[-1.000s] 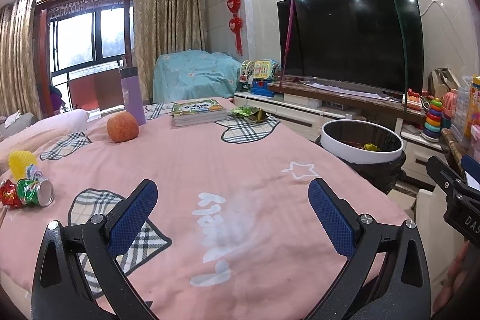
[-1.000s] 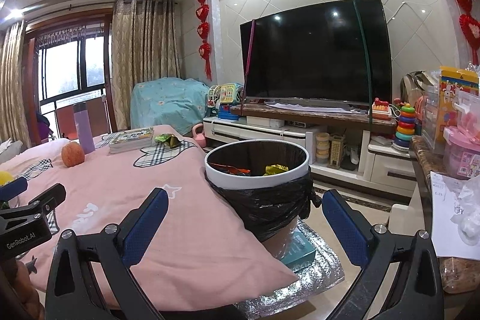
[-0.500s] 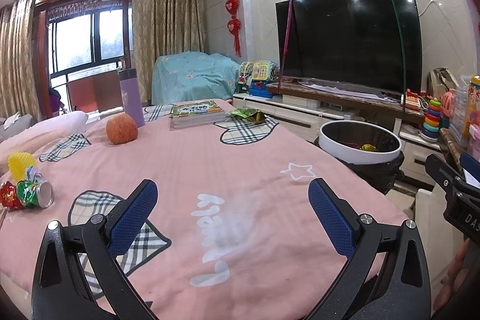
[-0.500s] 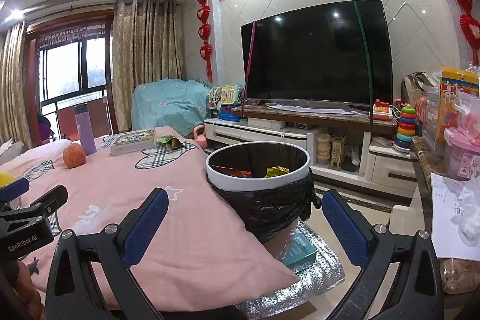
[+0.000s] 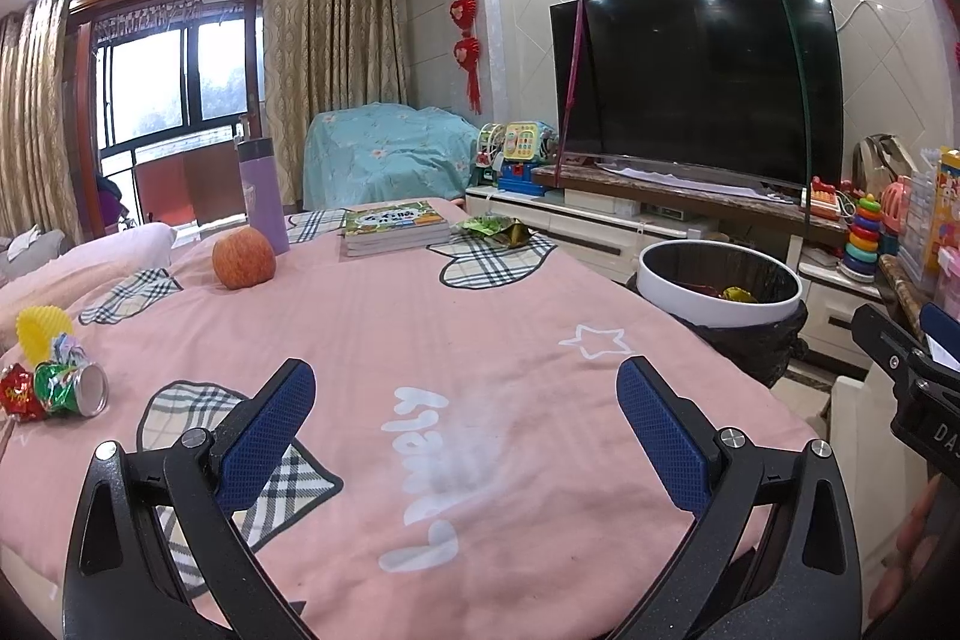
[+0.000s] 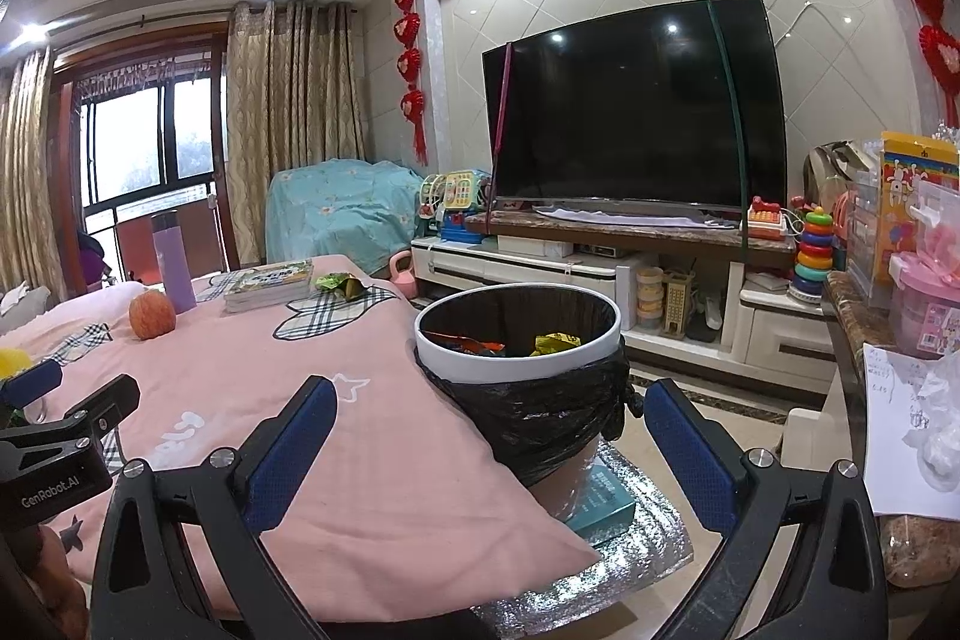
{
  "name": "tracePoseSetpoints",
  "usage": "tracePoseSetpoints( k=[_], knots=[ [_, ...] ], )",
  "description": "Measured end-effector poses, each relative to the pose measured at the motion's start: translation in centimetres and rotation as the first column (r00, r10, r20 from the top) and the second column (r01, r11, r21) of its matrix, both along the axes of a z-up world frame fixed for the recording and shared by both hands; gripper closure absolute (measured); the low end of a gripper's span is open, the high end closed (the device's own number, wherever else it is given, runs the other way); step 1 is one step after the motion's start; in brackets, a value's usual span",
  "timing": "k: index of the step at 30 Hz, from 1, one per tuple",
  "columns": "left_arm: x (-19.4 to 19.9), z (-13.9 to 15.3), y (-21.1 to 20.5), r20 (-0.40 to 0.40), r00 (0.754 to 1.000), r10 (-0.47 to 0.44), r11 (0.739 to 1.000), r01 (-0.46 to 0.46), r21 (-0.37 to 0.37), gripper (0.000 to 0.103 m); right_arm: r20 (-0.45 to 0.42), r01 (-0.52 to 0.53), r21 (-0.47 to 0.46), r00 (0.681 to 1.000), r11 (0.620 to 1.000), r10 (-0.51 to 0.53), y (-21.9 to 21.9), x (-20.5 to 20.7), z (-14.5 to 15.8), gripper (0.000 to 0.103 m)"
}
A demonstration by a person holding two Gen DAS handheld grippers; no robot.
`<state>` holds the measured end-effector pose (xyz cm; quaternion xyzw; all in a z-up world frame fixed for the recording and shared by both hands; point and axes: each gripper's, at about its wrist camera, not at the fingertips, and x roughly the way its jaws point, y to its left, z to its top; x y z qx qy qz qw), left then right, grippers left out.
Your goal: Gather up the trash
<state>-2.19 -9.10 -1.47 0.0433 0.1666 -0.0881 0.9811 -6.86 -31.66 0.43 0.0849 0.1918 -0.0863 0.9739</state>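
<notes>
A white-rimmed trash bin (image 6: 516, 340) lined with a black bag stands at the right edge of the pink-covered table (image 5: 420, 328), holding several wrappers; the left wrist view has the bin (image 5: 717, 289) at its right. A crushed green can with red and yellow wrappers (image 5: 54, 382) lies at the table's left. A green wrapper (image 5: 498, 229) lies by the books at the far side. My left gripper (image 5: 465, 400) hovers open over the table's near part, nothing between its fingers. My right gripper (image 6: 489, 427) is open in front of the bin, empty.
An apple (image 5: 243, 257), a purple bottle (image 5: 264, 196) and a stack of books (image 5: 393, 226) sit on the far side of the table. A TV (image 6: 636, 130) on a low cabinet fills the back wall. A cluttered counter (image 6: 888, 340) stands to the right.
Both views have shifted only slightly; the grippers stay open and empty, and nothing on the table has moved.
</notes>
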Motion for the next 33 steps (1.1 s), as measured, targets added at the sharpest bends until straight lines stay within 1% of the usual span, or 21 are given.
tracePoseSetpoints(
  k=[33],
  knots=[
    [0.05,-0.15,0.12,-0.006,1.000,-0.007,1.000,0.007,0.002,0.000,0.007,-0.020,0.021,1.000,1.000,0.020,0.10,0.03,0.55,0.000]
  ],
)
